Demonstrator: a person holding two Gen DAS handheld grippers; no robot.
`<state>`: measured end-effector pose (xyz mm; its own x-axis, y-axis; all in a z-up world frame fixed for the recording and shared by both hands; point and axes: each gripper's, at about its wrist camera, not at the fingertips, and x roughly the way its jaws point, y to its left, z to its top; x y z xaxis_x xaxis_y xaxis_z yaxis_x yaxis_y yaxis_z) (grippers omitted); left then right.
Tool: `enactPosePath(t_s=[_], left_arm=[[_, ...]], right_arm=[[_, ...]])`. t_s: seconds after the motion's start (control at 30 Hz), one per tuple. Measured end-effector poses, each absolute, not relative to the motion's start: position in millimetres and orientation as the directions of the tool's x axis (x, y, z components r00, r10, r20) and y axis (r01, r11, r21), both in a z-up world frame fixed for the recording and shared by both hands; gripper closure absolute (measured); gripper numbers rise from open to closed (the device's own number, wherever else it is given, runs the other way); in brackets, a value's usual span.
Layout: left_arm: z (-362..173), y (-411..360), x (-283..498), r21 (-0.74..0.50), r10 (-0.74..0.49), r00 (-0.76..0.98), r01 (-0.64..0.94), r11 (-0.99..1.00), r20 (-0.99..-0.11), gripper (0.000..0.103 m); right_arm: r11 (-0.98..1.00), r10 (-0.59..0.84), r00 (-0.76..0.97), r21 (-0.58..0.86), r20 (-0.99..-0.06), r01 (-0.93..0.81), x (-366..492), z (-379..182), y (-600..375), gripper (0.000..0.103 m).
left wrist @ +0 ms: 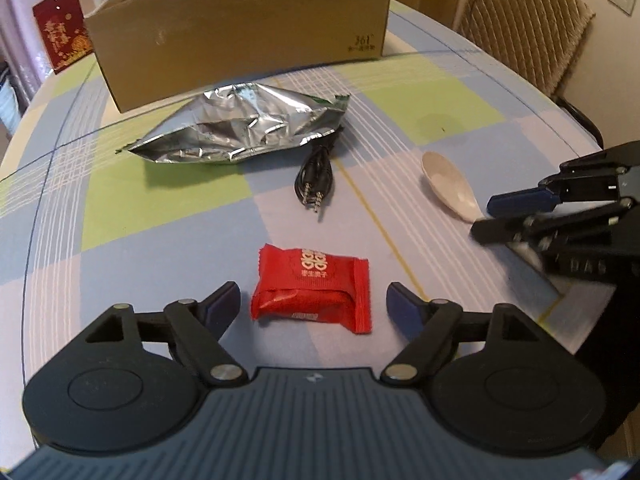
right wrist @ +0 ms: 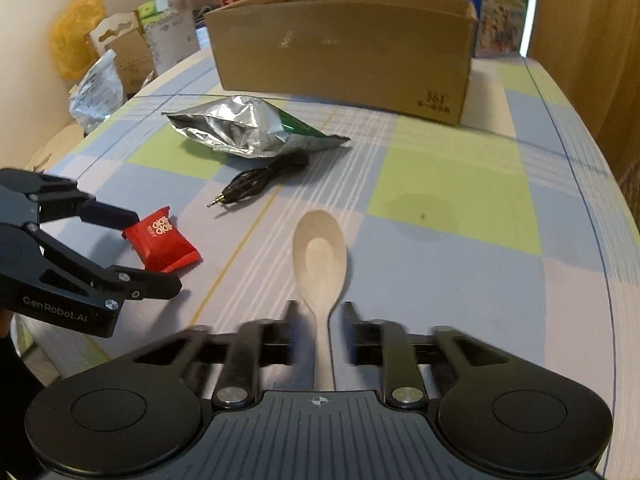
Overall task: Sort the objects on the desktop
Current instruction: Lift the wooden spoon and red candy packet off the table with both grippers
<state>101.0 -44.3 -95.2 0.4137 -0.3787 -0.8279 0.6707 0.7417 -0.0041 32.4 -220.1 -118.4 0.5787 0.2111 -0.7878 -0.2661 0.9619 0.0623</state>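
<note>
Nearest the left wrist camera, the left gripper (left wrist: 313, 300) sits low over the checked tablecloth (left wrist: 168, 200) with its 2 fingers spread wide on either side of a red candy packet (left wrist: 314, 286), neither pad touching it. In the right wrist view the right gripper (right wrist: 319, 322) has its fingers apart around the handle of a pale spoon (right wrist: 320, 256); a narrow gap shows on each side of the handle, and the spoon lies flat on the cloth with its bowl pointing away. The fingers there are blurred. Further out, between packet and spoon, a coiled black audio cable (left wrist: 316, 172) lies with its 2 metal plugs toward the camera, its far end tucked under a crumpled silver foil bag (left wrist: 244, 124). Beyond the bag stands an open cardboard box (left wrist: 240, 24), and a woven chair back (left wrist: 528, 20) rises past the table's right edge.
</note>
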Motion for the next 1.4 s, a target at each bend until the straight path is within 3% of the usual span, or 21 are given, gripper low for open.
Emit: enactPosePath(t_s=[0.03, 0.07, 0.47, 0.53, 0.6, 0.77, 0.8, 0.93, 1.2, 1.4], left_arm=[[-95.3, -44.5, 101.1, -0.007, -0.382, 0.418, 0.667, 0.745, -0.825, 0.026], [-95.6, -44.9, 101.3, -0.009, -0.384, 0.421, 0.664, 0.747, -0.822, 0.026], [-103.1, -45.4, 99.3, -0.003, -0.381, 0.466, 0.630, 0.776, -0.798, 0.030], [-102.7, -45.5, 100.3, -0.002, -0.383, 0.478, 0.623, 0.782, -0.791, 0.036], [-101.5, -46.5, 100.7, 0.000, -0.391, 0.477, 0.633, 0.774, -0.787, 0.049], [-98.3, -47.9, 99.5, -0.003, -0.395, 0.470, 0.641, 0.768, -0.789, 0.061], [-97.5, -47.2, 99.6, -0.006, -0.394, 0.472, 0.636, 0.772, -0.789, 0.068], [-97.3, -45.7, 99.6, -0.020, -0.397, 0.469, 0.626, 0.779, -0.789, 0.066], [-95.5, -46.9, 89.0, 0.022, -0.384, 0.484, 0.643, 0.765, -0.786, 0.042], [-100.9, -49.8, 83.6, 0.072, -0.358, 0.497, 0.656, 0.751, -0.790, 0.041]], right_arm=[[0.962, 0.204, 0.587, 0.048, -0.784, -0.270, 32.6, -119.1, -218.5, 0.063], [0.961, 0.204, 0.591, 0.044, -0.781, -0.273, 33.3, -120.2, -217.7, 0.063], [0.956, 0.206, 0.626, 0.019, -0.752, -0.292, 41.0, -125.2, -211.5, 0.063], [0.955, 0.209, 0.628, 0.020, -0.749, -0.295, 41.2, -125.4, -211.6, 0.063], [0.955, 0.214, 0.630, 0.024, -0.747, -0.295, 41.4, -125.5, -212.3, 0.063], [0.954, 0.217, 0.633, 0.024, -0.743, -0.299, 41.7, -125.9, -212.4, 0.063], [0.954, 0.218, 0.634, 0.025, -0.742, -0.298, 41.6, -125.9, -212.4, 0.063], [0.953, 0.218, 0.636, 0.022, -0.740, -0.301, 41.7, -126.2, -211.3, 0.062], [0.952, 0.220, 0.640, 0.018, -0.736, -0.306, 41.3, -126.8, -209.8, 0.062], [0.953, 0.222, 0.641, 0.024, -0.735, -0.303, 41.8, -127.2, -208.8, 0.058]])
